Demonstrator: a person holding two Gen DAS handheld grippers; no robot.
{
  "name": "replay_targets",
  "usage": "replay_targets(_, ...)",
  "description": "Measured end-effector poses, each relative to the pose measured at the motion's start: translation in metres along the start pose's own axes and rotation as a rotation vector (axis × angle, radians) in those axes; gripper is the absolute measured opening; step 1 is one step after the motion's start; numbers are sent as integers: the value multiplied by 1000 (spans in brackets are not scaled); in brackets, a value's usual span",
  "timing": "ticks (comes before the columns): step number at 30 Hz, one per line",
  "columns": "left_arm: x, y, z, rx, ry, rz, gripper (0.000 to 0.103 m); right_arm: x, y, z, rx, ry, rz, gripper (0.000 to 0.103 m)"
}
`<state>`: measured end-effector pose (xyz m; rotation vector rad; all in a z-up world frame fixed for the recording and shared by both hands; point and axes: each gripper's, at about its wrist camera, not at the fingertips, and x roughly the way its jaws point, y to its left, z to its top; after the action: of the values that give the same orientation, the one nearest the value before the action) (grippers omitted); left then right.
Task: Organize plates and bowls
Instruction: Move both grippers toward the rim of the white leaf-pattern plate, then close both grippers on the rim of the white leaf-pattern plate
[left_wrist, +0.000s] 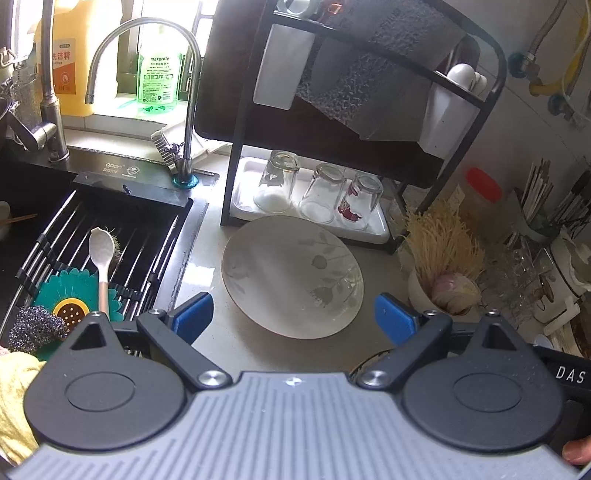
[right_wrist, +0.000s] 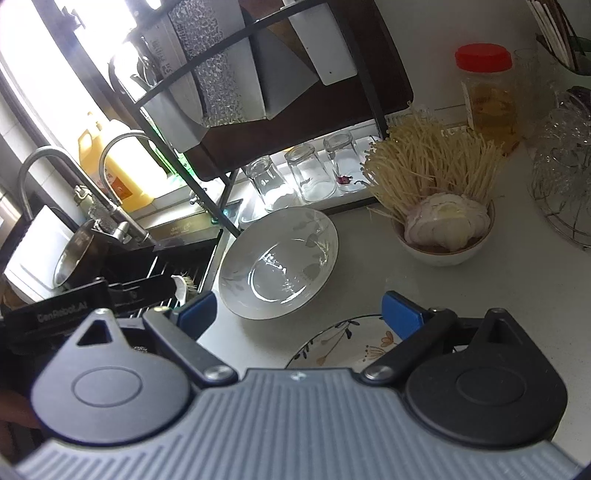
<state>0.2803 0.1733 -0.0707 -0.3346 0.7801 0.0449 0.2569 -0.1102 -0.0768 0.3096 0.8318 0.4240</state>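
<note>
A pale stone counter (left_wrist: 229, 343) runs along a black sink (left_wrist: 173, 236) set into its left end, with two curved steel faucets (left_wrist: 147, 44) at the sink's far edge. Behind them a window (left_wrist: 129, 55) lets in bright daylight over a sill. A black metal rack (left_wrist: 369, 122) stands at the counter's far edge against a light wall (right_wrist: 424, 37).

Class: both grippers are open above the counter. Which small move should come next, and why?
Probably ease the left gripper forward onto the near rim of the leaf-patterned plate: it lies flat, untouched, directly ahead between open jaws, while the right gripper hovers over the flowered plate.
</note>
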Motion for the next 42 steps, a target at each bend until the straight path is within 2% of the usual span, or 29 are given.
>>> replay_targets(8,33,40,24,-76,4,-23,95,31,3,20,18,36,-18,89)
replay_targets(11,52,46,25,-95,44,-38,95,44,2,22,30,57,-38,81)
replay_targets(18,88,56,26,-113,109,-49,88,72,0,26,59,104,-29,77)
replay_targets(23,114,69,29,-137,150,-44,77,97,3,26,76,141,-53,72)
replay_targets(25,125,71,28,-129,165,-59,74,107,2,27,80,153,-63,64)
replay_targets(26,130,71,28,-123,173,-64,69,112,1,27,81,163,-74,62)
replay_targets(29,144,72,29,-110,192,-69,62,126,-4,26,95,196,-108,56)
replay_targets(33,159,75,33,-126,205,-80,52,136,-8,29,114,188,-130,53)
replay_targets(34,163,77,36,-127,202,-78,50,139,-8,30,123,185,-129,46)
replay_targets(37,173,80,41,-128,205,-80,44,146,-4,33,111,174,-147,43)
replay_targets(40,184,82,44,-126,235,-97,43,156,-5,35,103,187,-177,39)
replay_targets(42,189,84,45,-135,244,-96,39,163,-6,35,79,201,-188,32)
